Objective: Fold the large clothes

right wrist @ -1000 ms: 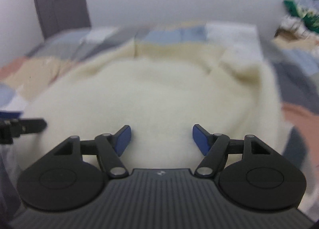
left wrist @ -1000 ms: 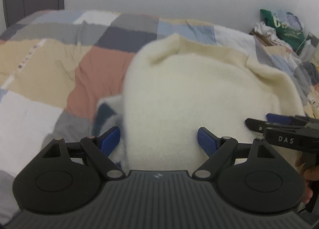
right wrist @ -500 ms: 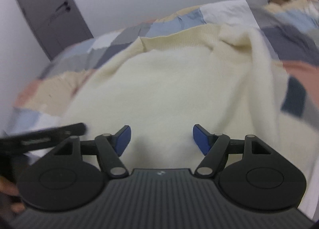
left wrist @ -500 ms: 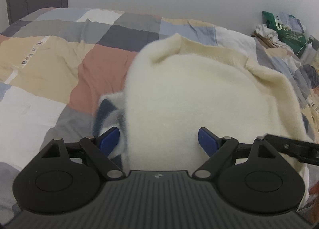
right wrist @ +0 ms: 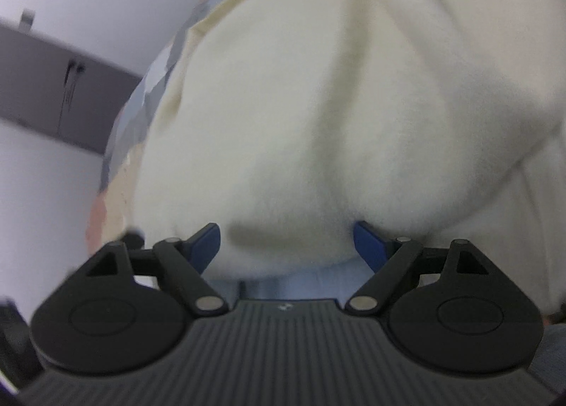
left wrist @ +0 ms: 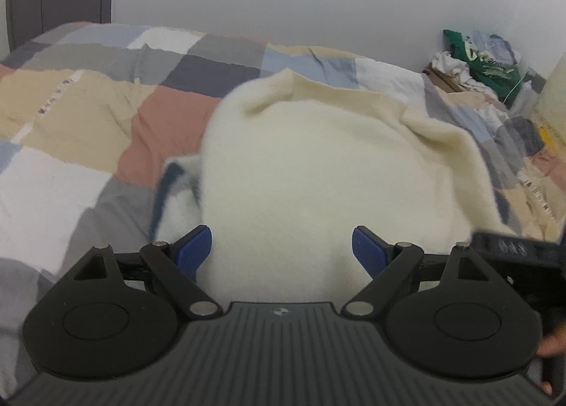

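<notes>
Both grippers (left gripper spread wide, right gripper opening) have the cream sweater bulging between unclamped fingers.

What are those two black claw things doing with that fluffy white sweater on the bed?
A person holds a gripper in each hand to fold the cream sweater on the patchwork bedspread. The left gripper is open, with sweater between its fingers. The right gripper is tilted sideways, its jaws opening over the sweater's bunched-up edge.
</notes>
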Tool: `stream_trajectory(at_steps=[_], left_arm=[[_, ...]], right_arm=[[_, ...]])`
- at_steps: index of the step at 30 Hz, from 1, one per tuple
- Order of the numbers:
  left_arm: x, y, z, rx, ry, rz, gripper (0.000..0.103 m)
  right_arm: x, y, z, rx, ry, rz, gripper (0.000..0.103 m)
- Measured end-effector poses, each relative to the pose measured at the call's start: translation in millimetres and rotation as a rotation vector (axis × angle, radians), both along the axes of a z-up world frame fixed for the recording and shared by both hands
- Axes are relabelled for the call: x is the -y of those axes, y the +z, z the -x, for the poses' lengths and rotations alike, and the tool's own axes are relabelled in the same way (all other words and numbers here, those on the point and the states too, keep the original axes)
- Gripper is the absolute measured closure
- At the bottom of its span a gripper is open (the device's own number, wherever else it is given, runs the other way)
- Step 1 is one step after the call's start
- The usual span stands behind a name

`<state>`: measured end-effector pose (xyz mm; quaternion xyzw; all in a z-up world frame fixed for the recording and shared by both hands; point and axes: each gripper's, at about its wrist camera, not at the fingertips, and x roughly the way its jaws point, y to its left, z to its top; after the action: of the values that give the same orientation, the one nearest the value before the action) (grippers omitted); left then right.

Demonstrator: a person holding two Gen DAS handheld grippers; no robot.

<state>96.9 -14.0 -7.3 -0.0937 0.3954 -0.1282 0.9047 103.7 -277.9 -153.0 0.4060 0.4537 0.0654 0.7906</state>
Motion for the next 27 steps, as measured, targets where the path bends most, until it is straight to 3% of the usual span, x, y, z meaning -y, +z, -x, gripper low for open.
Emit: stream_trajectory(at_steps=[3, 8, 14, 18, 23, 27], left_arm=[[-6.2, -1.1, 2.7, -0.031, 0.003, 0.078, 0.013], [-23.4, -10.2, -0.9, -0.134, -0.002, 0.322, 0.013], [-37.2, -33.8, 2.6, -0.275, 0.024, 0.567, 0.012], [-44.9, -66.4, -4.2, -0.404, 0.105, 0.700, 0.012], [-53.0, -107.4, -12.6, -0.494, 0.247, 0.824, 0.014], [-51.9, -113.1, -18.4, -0.429, 0.297, 0.894, 0.018]], right_arm=[[7.9, -12.4, -8.5, -0.019, -0.054, -0.093, 0.016], [15.2, -22.5, -12.0, -0.006, -0.115, -0.212, 0.016], [16.9, -6.3, -6.6, 0.172, -0.103, -0.325, 0.016], [15.5, 8.1, -8.1, 0.277, -0.081, -0.338, 0.016], [11.5, -0.8, -11.5, 0.204, -0.080, -0.317, 0.017], [6.2, -18.4, -1.9, 0.102, -0.080, -0.342, 0.017]])
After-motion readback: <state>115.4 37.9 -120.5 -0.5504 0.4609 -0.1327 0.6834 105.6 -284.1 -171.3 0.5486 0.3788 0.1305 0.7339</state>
